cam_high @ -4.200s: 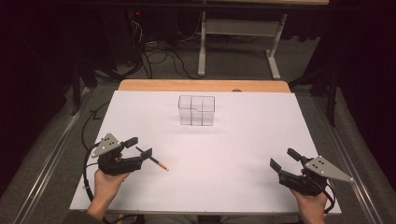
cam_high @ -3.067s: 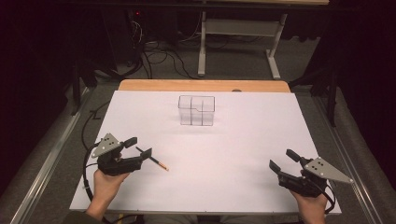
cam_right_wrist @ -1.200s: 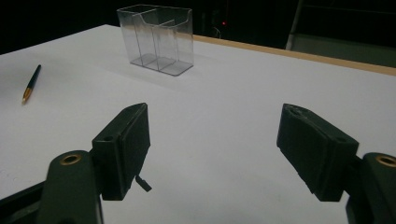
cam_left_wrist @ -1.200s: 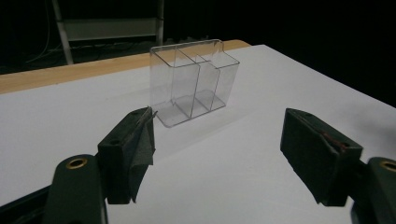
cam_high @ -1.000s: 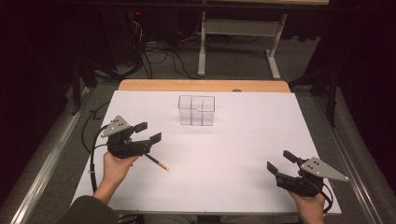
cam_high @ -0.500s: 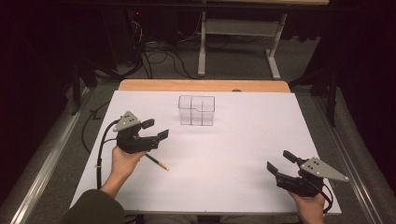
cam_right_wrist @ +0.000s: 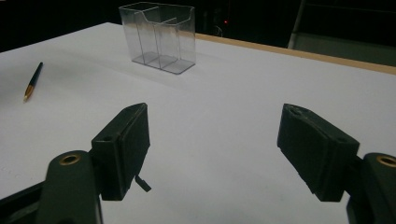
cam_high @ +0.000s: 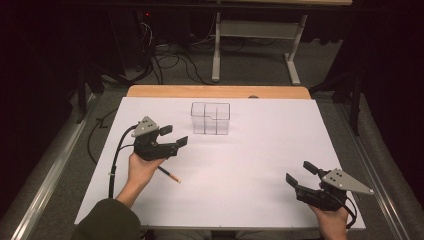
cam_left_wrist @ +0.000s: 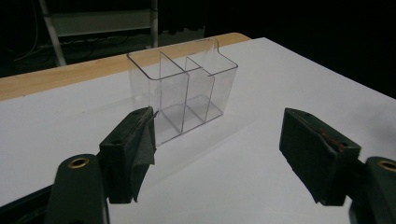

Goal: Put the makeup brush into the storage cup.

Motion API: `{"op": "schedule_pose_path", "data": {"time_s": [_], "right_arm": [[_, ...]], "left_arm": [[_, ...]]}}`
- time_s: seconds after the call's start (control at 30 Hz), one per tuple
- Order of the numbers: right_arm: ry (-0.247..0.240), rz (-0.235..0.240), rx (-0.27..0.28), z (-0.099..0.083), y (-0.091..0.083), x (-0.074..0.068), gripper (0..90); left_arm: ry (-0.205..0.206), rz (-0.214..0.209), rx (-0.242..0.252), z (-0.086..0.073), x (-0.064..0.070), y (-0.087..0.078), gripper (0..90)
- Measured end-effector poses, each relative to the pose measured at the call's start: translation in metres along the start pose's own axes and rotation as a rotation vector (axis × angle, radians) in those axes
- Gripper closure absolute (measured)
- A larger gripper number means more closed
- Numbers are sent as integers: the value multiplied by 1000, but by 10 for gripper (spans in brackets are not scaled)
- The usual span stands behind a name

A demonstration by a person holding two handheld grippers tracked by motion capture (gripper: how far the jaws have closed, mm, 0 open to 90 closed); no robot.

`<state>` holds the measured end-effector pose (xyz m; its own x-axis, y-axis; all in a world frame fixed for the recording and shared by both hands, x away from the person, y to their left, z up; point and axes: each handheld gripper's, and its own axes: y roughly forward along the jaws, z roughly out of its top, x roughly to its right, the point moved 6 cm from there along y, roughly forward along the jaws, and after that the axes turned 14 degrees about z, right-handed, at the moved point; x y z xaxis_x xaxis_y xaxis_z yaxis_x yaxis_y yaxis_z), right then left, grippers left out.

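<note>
left tongs (cam_high: pixel 174 136) are held wide open, nothing gripped, raised over the white tabletop (cam_high: pixel 250 165) and aimed toward the clear three-compartment organizer (cam_high: pixel 210 118), which is seen at about 1 o'clock from them, near but apart. in the left gripper view the organizer (cam_left_wrist: pixel 184 93) is framed just beyond the left jaw, upright, empty. a dark pencil with an orange tip (cam_high: pixel 170 174) is seen lying flat on the tabletop at 6 o'clock of the left tongs, just beside the left hand (cam_high: pixel 141 169), partly covered by it. right tongs (cam_high: pixel 300 172) are held wide open, empty, low at the 5 o'clock corner of the tabletop, well apart from the organizer and pencil (cam_right_wrist: pixel 32 84).
</note>
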<state>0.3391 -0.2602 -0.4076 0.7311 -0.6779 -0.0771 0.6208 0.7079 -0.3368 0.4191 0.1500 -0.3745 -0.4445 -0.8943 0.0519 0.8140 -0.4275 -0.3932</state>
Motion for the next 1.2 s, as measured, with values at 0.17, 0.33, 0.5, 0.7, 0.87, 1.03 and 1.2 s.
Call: {"op": "schedule_pose_path", "data": {"time_s": [0.17,0.33,0.5,0.7,0.87,1.03,1.2], "right_arm": [[1,1,0,0,0,0,267],[0,3,-1,0,0,0,267],[3,3,-4,0,0,0,267],[2,0,-4,0,0,0,267],[1,2,-3,0,0,0,267],[0,1,-1,0,0,0,267],[1,1,-1,0,0,0,267]], "left_arm": [[16,-1,-9,-1,3,3,271],[25,1,-20,-1,2,2,272],[32,8,-28,-2,1,1,276],[44,6,-56,-3,0,1,293],[59,12,-97,-4,-1,2,289],[69,20,-108,-5,-1,1,289],[78,21,-122,-5,-4,-1,285]]}}
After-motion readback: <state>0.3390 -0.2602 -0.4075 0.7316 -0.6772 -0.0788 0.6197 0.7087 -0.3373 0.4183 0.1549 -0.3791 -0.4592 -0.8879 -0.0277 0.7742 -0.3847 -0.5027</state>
